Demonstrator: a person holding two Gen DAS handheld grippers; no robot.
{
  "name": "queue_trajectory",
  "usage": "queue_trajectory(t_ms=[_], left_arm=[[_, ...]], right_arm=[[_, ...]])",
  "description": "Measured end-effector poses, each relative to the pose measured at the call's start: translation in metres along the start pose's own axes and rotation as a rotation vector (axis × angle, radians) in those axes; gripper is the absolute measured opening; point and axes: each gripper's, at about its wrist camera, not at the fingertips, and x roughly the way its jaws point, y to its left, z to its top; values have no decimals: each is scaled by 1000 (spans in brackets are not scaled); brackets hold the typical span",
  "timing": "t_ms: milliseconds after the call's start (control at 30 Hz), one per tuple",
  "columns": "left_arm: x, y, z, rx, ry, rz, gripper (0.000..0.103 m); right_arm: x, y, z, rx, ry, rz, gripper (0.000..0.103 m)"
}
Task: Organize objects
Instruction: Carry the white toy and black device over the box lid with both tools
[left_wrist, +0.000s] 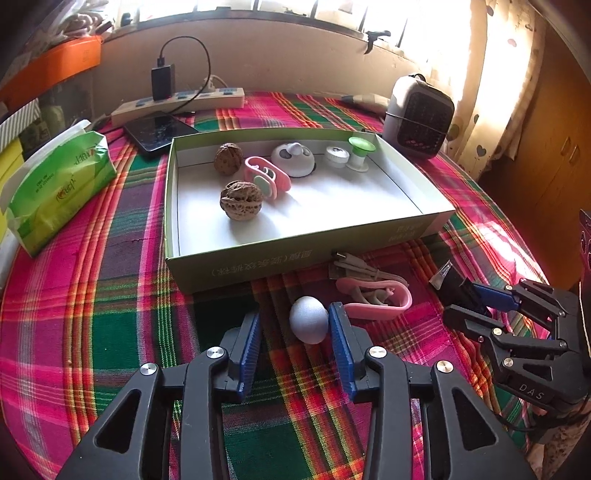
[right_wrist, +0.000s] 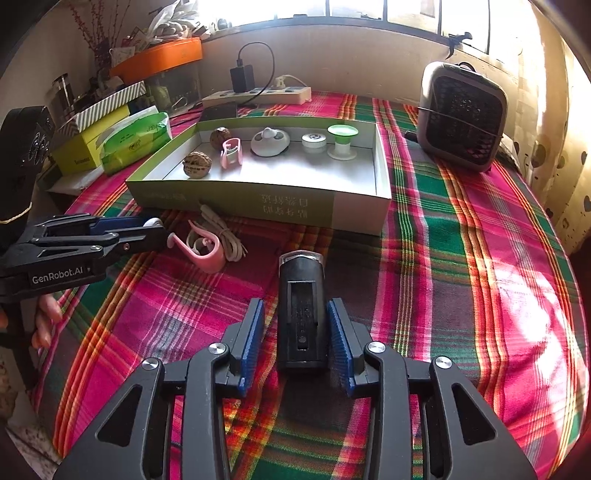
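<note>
Across whole frame, plaid tablecloth; window upper edge; left gripper apart around white egg, right gripper apart around black device.

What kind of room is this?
Probably a room in someone's home: a plaid tablecloth on the table, a curtain with hearts by the window, and a small heater beside a power strip.

"GenRobot.AI" on the left gripper, "DAS" on the right gripper, mirrored Chinese print on the box
</note>
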Motion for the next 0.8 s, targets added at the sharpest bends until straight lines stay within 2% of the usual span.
queue_trajectory(t_ms=[233,300,333,533,800], left_arm=[[2,0,3,-18,5,1,33],[2,0,3,-16,5,-13,21],[3,-1,3,-14,9,-16,19],[3,-2,3,-23,4,-10,19],[1,-1,3,-31,2,-8,19]], right_arm=[[2,-1,2,13,-2,2,38],[2,-1,2,14,-3,4,38],[2,-1,2,15,-3,3,37],[1,-1,2,22,-6,3,29],[2,-2,2,24,-7,1,29]])
